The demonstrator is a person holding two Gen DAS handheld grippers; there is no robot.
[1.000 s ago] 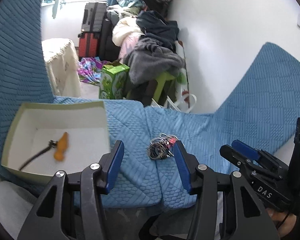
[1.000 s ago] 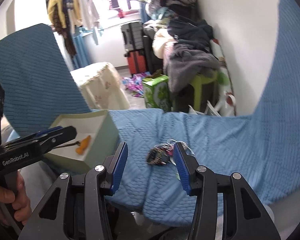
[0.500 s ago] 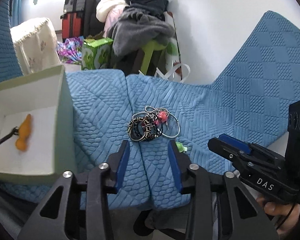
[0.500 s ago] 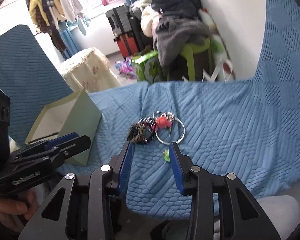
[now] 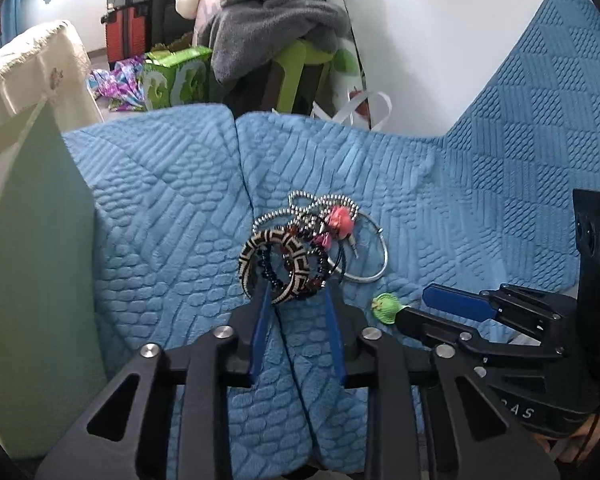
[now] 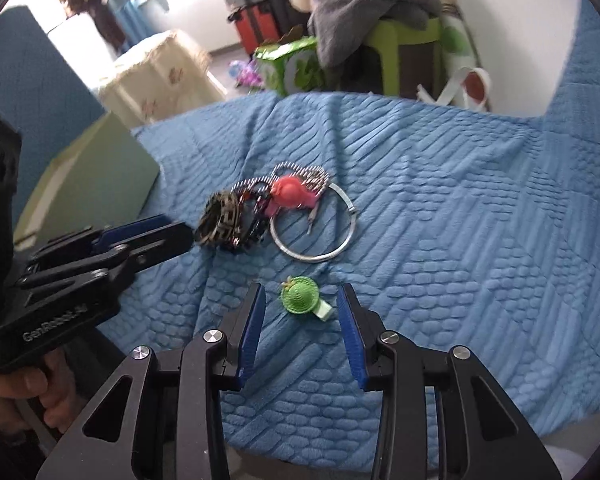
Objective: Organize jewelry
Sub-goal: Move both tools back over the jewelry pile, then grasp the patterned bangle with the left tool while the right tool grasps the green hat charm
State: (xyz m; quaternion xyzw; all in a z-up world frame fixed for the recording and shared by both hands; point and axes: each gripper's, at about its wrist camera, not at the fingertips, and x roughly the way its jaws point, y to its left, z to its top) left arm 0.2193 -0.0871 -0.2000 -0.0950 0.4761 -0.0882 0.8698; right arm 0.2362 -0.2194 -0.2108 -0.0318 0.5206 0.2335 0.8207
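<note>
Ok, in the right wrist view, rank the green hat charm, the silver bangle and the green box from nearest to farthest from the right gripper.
1. Green hat charm: between the right gripper's open jaws.
2. Silver bangle: just beyond the charm.
3. Green box: far left, past the left gripper.

Beyond the blue quilted cover: grey clothes heaped on a green stool, a red suitcase, a green carton.

Both the left gripper and right gripper angle downward, jaws narrowing
</note>
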